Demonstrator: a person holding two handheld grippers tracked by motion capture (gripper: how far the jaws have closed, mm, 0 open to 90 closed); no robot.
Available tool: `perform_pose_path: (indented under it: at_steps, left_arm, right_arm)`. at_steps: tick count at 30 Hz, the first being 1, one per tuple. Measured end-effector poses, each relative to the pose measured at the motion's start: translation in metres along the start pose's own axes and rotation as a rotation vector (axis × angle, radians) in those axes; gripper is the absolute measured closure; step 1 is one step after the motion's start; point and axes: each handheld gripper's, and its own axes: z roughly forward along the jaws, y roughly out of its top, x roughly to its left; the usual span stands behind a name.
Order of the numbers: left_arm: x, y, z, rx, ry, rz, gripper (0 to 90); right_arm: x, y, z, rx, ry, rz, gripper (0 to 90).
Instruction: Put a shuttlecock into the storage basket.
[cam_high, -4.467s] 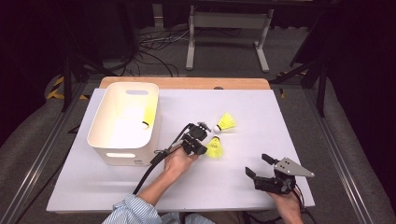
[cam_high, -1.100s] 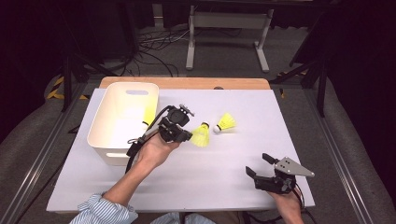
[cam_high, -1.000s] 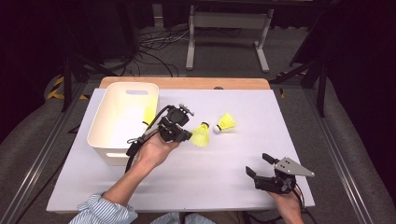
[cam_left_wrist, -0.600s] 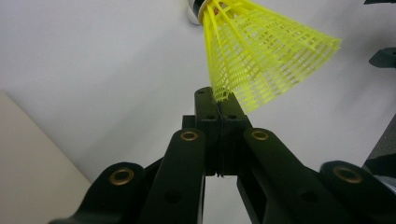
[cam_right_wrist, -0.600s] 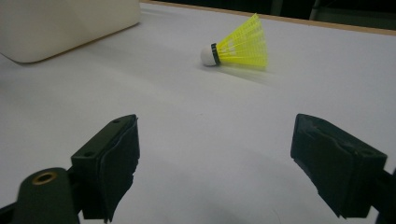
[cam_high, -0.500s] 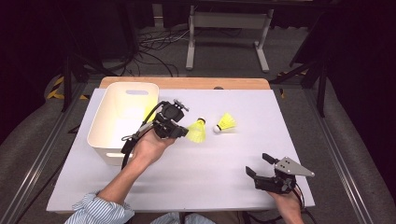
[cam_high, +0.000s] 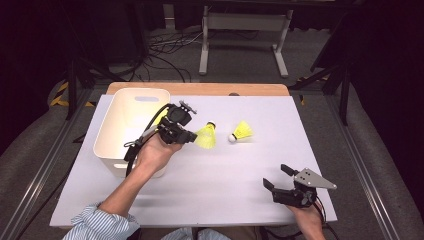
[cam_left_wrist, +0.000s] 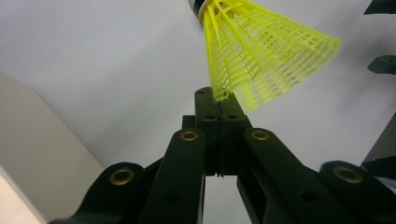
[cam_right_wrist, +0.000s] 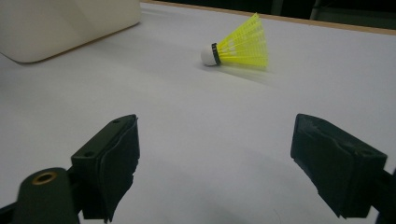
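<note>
My left gripper (cam_high: 192, 135) is shut on the skirt rim of a yellow shuttlecock (cam_high: 206, 136) and holds it above the table beside the white bin (cam_high: 118, 131). In the left gripper view the jaws pinch the mesh edge of that shuttlecock (cam_left_wrist: 261, 56), its cork end pointing away. A second yellow shuttlecock (cam_high: 242, 132) with a white cork lies on its side on the white table, and it also appears ahead of the right gripper (cam_right_wrist: 243, 44). My right gripper (cam_high: 278, 176) rests open near the front right of the table, nothing between its jaws (cam_right_wrist: 215, 163).
The white bin stands at the table's left, and something yellow shows inside it behind the left gripper. A wooden board edge (cam_high: 200, 88) runs along the table's far side. Cables and a metal stand (cam_high: 245, 30) lie on the floor beyond.
The left gripper has carried the held shuttlecock up and to the left, toward the bin. The right gripper and the lying shuttlecock have stayed put.
</note>
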Motion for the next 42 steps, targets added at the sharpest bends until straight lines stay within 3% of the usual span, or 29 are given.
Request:
perform_pose_path:
  at_steps: [42]
  left_arm:
    - [0.037, -0.002, -0.038, -0.018, 0.039, -0.068, 89.9]
  right_arm:
    - [0.000, 0.000, 0.000, 0.001, 0.000, 0.001, 16.1]
